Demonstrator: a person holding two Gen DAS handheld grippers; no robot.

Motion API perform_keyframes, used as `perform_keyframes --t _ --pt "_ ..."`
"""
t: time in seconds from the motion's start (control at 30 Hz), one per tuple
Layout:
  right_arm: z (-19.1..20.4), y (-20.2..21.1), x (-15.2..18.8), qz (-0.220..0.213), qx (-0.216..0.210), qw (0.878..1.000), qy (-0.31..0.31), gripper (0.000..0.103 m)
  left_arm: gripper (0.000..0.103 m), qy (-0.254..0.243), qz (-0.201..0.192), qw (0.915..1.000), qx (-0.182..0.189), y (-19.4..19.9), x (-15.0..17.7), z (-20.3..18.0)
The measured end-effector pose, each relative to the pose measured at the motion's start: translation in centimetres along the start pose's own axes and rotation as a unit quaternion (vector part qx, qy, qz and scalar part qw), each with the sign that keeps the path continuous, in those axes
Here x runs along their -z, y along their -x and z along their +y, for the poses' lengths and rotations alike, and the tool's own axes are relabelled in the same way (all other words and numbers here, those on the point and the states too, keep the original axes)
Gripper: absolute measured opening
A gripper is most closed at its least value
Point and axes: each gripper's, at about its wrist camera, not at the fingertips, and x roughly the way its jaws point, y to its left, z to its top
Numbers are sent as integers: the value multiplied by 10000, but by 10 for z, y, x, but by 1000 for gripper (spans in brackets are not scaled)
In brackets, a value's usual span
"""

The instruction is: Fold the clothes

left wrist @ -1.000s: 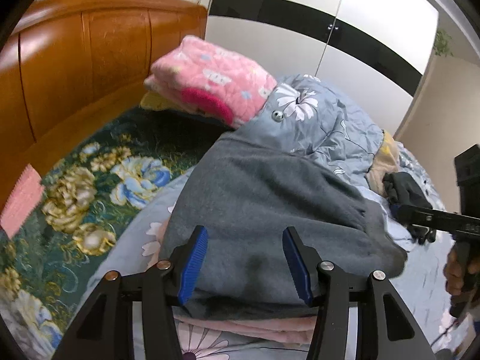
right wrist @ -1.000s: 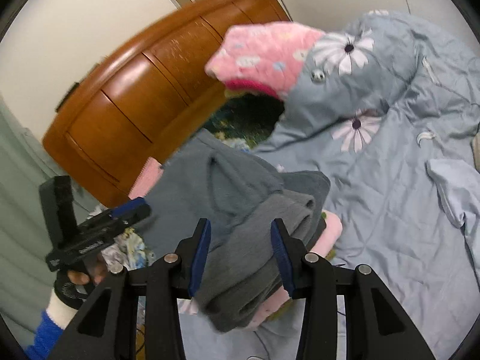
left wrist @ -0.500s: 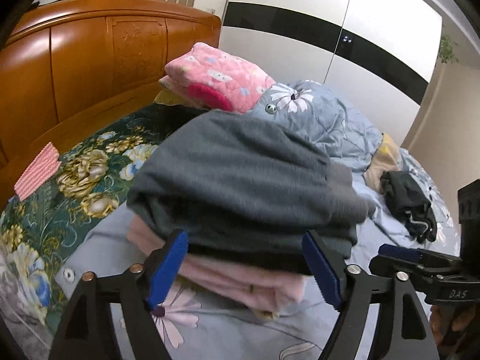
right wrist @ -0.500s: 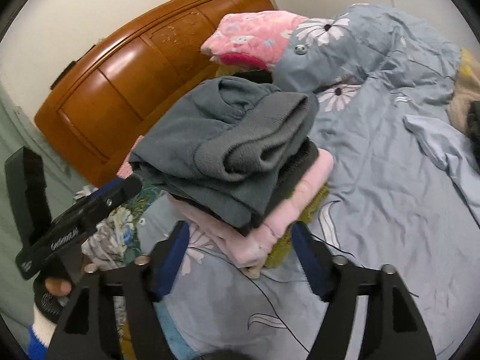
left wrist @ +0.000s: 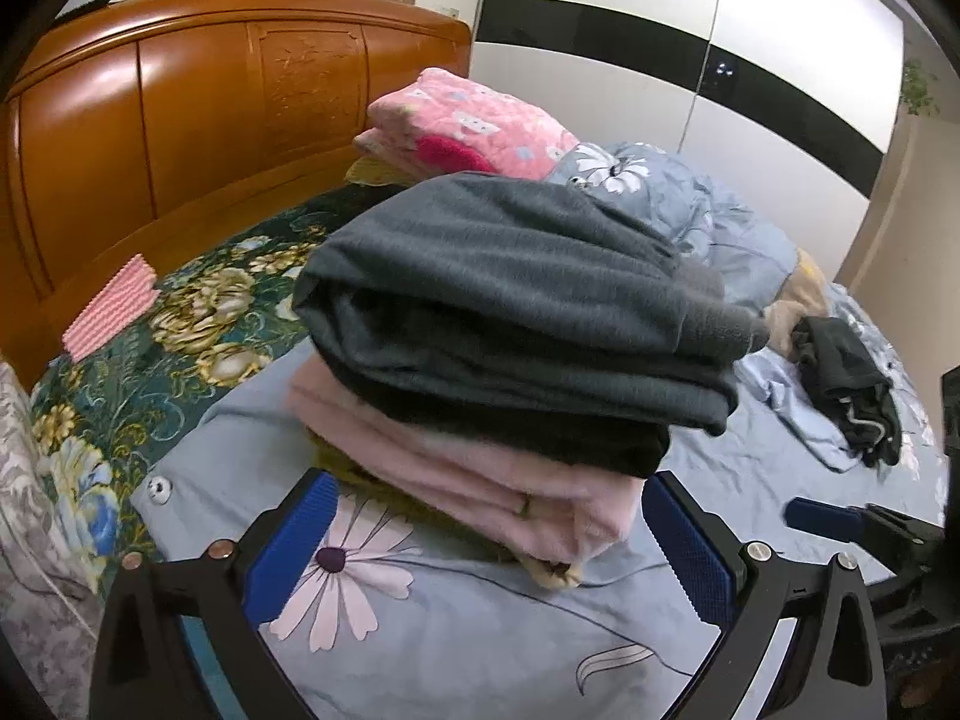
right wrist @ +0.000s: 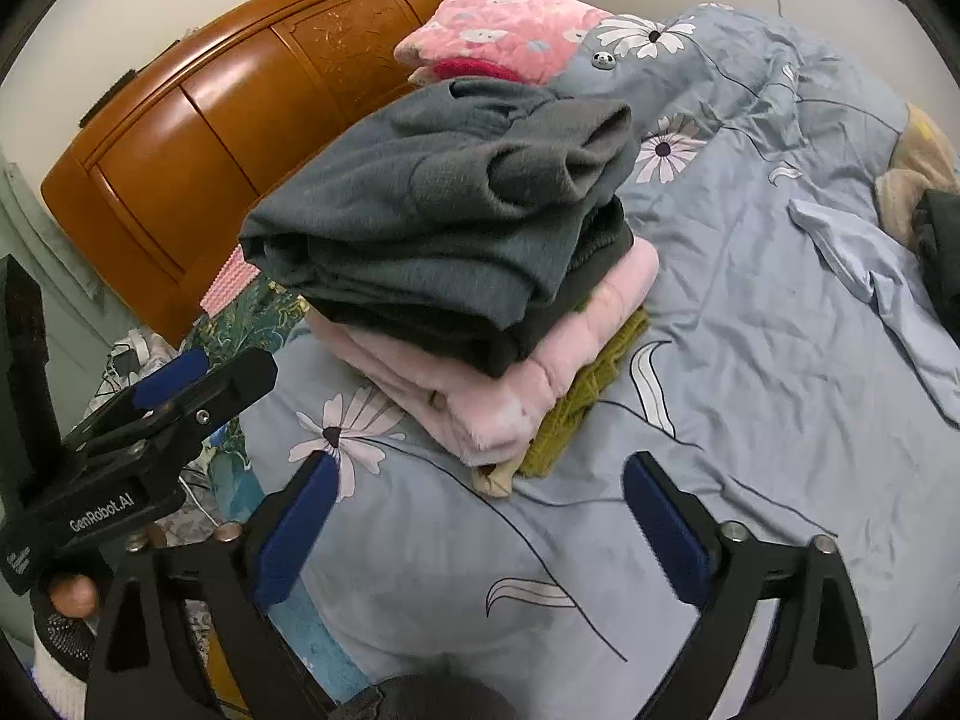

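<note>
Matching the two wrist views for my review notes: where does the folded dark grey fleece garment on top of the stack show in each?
Left wrist: folded dark grey fleece garment, centre, topping the stack.
Right wrist: same garment, upper centre-left.
Shared landmark: pink patterned plush blanket behind it, by the headboard.

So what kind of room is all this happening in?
A bedroom, most likely: a wooden headboard, a flowered blue duvet spread over the bed, and a wardrobe along the far wall.
</note>
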Motion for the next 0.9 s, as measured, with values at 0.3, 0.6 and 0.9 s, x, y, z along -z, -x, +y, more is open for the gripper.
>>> perform_keyframes --t 0.3,0.6,0.9 --pt "1 2 13 -34 220 9998 4 103 103 -50 -50 9997 -237 0 14 -2" --pt "19 5 25 -272 564 9967 508 103 103 19 -89 9990 -437 0 28 1" --pt "23 9 33 -352 682 9954 566 103 103 193 -41 9986 -485 0 39 4"
